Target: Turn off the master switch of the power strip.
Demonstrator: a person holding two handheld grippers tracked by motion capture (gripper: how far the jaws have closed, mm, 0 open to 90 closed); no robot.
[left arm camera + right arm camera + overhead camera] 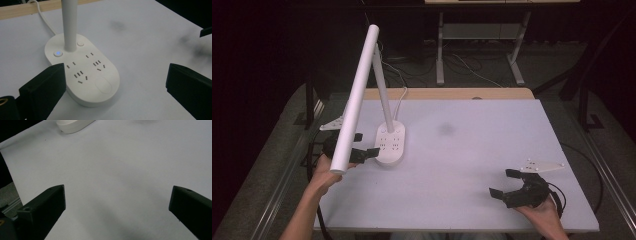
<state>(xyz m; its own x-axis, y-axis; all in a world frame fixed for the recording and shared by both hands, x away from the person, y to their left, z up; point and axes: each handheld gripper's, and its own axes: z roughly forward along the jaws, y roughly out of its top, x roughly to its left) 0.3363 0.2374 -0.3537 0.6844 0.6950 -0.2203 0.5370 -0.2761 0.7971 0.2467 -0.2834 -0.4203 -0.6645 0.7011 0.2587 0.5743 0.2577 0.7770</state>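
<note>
High view shows a white lamp [388, 142] standing on the left part of the table [472, 150], its long head tilted toward the person. Left gripper [364, 152] is just beside the lamp base, jaws spread wide and holding nothing. Left gripper view shows the base [85, 72] between the 2 jaws, with a small blue light [57, 53] beside the stem. Right gripper [504, 185] rests near the table's right front corner, well apart from the lamp, jaws also spread and empty.

Lamp [362, 95] left; open tabletop [472, 150] probably rightward.
</note>
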